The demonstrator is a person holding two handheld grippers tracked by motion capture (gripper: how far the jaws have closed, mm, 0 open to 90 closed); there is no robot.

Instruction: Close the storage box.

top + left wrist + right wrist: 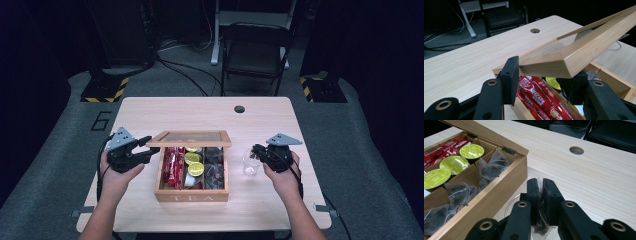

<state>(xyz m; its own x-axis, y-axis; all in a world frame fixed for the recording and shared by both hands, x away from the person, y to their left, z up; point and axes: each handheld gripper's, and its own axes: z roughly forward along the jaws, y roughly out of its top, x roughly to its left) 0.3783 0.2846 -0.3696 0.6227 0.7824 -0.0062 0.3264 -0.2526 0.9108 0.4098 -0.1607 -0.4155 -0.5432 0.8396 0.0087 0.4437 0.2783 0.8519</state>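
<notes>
A wooden tea box stands mid-table with its glass-paned lid raised. My left gripper is shut on the lid's left front corner and holds it up; in the left gripper view the black jaws clamp that corner from both sides. The box holds red Nescafe sticks, green-topped capsules and dark tea bags. To the right of the box, my right gripper is shut on a tea bag just above a clear glass.
The pale wooden table has a round cable hole at its far side. A black chair stands behind the table, and yellow-black striped bases sit on the floor at both back corners.
</notes>
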